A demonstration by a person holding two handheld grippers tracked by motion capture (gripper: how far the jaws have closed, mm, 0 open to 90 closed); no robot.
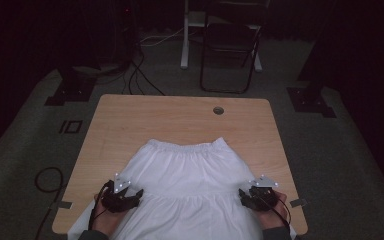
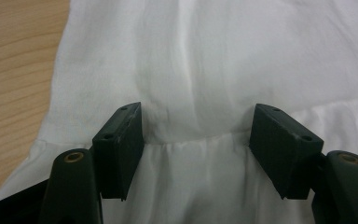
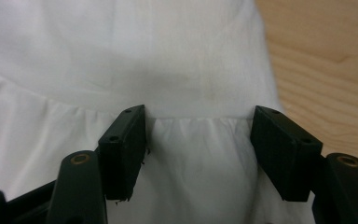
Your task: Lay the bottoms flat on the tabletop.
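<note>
The left gripper's black fingers stand wide apart over white cloth, with a gathered seam running between them and nothing pinched. The right gripper's fingers are spread just as wide, straddling the same kind of seam near the cloth's edge, also without a grip. Both sets of fingers are blocky, matte and flat-faced, with small screw holes.

The cloth is a white skirt, thin and soft, with faint creases and fine gathers along the tier seam. It lies flat on the desk, its elastic, ruffled waistband pointing away from the person and its wider hem toward the near edge, so the long axis runs from near to far. The left gripper sits at the skirt's left side and the right gripper at its right. The desk is light wood-grain with rounded corners and a round cable hole near its far edge.
</note>
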